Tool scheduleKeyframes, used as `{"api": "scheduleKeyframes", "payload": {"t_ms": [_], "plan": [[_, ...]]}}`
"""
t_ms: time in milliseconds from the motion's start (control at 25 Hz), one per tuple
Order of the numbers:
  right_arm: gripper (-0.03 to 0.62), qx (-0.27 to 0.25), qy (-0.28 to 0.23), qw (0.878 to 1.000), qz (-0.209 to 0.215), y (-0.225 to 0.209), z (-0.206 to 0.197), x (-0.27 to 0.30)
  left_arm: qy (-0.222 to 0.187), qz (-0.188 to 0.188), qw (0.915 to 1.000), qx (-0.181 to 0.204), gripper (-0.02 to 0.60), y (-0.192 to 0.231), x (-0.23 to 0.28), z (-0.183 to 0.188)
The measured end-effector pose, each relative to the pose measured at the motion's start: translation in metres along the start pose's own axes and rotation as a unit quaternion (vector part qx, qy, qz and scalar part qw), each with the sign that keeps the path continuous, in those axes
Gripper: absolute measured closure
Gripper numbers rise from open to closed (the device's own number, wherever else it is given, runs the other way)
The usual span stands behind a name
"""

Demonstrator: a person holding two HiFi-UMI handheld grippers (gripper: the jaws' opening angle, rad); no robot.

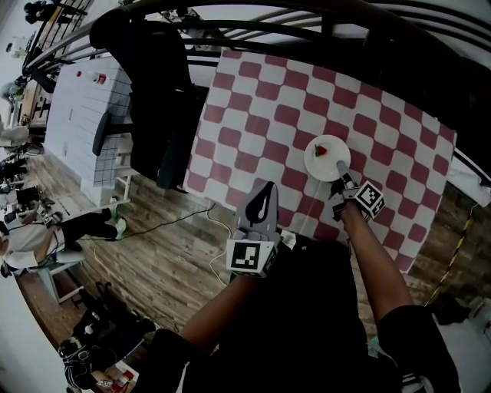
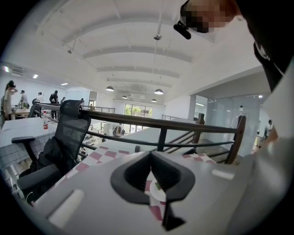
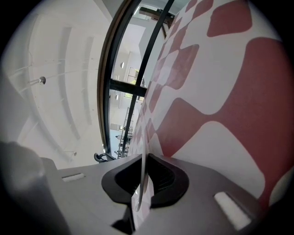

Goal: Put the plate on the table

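Two grippers: left gripper point(image 1: 268, 188) and right gripper point(image 1: 340, 167), one in each of the person's hands, both reaching from the near side toward the table point(image 1: 265, 92)
Left gripper jaws: drawn together, with nothing between them; only a thin slit remains, and through it the cloth and the plate show farther off
Left gripper place: over the table's near edge, to the left of the plate and apart from it
Right gripper jaws: clenched on the near rim of the plate point(image 1: 316, 163); in the right gripper view the rim runs as a thin white edge between the pads
Plate: white and round, over the near-right part of the table; whether it rests on the cloth or sits just off it cannot be told
On the plate: one small red bit point(image 1: 321, 150) near the middle
Cloth point(image 1: 383, 130): red and white checks, covering the whole tabletop
Chair point(image 1: 115, 127): black office chair at the table's left side, with a dark garment point(image 1: 157, 84) draped over it
Railing point(image 1: 307, 17): dark metal bars beyond the table's far side
Floor point(image 1: 146, 265): wood planks below the table's near-left corner
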State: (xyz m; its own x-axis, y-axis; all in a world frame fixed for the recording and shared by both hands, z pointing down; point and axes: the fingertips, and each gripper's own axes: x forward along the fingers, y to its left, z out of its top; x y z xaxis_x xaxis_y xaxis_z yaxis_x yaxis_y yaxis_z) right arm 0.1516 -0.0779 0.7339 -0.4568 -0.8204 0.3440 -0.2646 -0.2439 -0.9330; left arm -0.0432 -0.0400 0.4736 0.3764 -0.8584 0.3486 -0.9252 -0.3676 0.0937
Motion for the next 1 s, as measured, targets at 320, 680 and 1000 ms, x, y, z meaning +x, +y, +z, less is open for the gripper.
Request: {"api": "scheduleKeyframes", "payload": {"t_ms": [320,680,1000], "plan": [[0.574,0.017,0.021,0.999,-0.021,-0.006,-0.005,0.001,-0.001,-0.016,0.9998,-0.007,0.572,-0.007,0.004,0.003],[0.565,-0.010,0.032,0.997,-0.067,-0.010,-0.004,0.001,0.001,-0.018,0.9998,-0.009,0.572,-0.005,0.004,0.001],[0.492,-0.065,0.037,0.993,-0.096,-0.010,0.011,0.002,-0.001,-0.014,0.9999,-0.008,0.572,-0.002,0.002,-0.001]]}}
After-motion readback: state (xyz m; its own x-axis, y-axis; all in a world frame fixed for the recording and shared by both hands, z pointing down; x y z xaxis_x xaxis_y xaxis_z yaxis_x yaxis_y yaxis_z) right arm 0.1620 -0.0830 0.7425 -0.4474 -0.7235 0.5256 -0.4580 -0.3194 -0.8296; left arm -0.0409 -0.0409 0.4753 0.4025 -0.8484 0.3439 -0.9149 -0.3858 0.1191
